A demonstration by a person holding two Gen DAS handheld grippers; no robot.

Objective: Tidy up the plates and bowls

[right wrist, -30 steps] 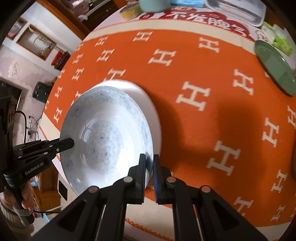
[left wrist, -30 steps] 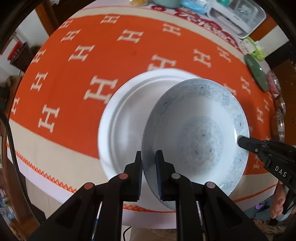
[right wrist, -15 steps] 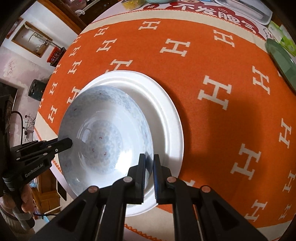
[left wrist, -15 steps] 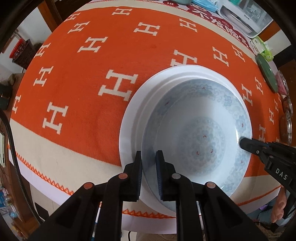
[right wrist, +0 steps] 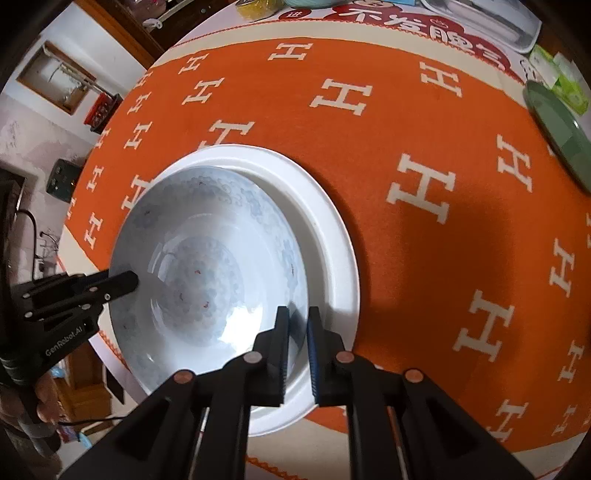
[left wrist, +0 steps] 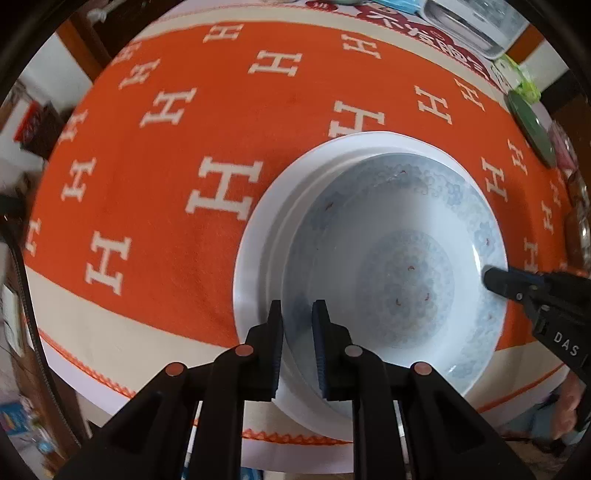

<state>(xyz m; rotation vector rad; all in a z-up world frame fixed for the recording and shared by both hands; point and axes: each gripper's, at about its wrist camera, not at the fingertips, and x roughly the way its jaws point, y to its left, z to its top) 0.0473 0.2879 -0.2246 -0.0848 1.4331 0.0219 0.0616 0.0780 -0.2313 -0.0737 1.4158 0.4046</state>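
Observation:
A pale blue patterned bowl (left wrist: 402, 266) sits inside a larger plain white plate (left wrist: 258, 236) on the orange tablecloth. My left gripper (left wrist: 298, 332) is shut on the bowl's near rim. My right gripper (right wrist: 297, 332) is shut on the opposite rim of the same bowl (right wrist: 207, 266), over the white plate (right wrist: 332, 236). Each gripper shows in the other's view, at the bowl's far edge. I cannot tell whether the bowl rests fully on the plate.
The orange cloth with white H marks (left wrist: 221, 110) covers the table, whose front edge is just below the plate. A green plate (right wrist: 557, 133) lies at the far right. A white tray (left wrist: 476, 22) and packets stand at the back.
Both grippers have carried the bowl over the white plate and lowered it into the plate. Both still grip its rim.

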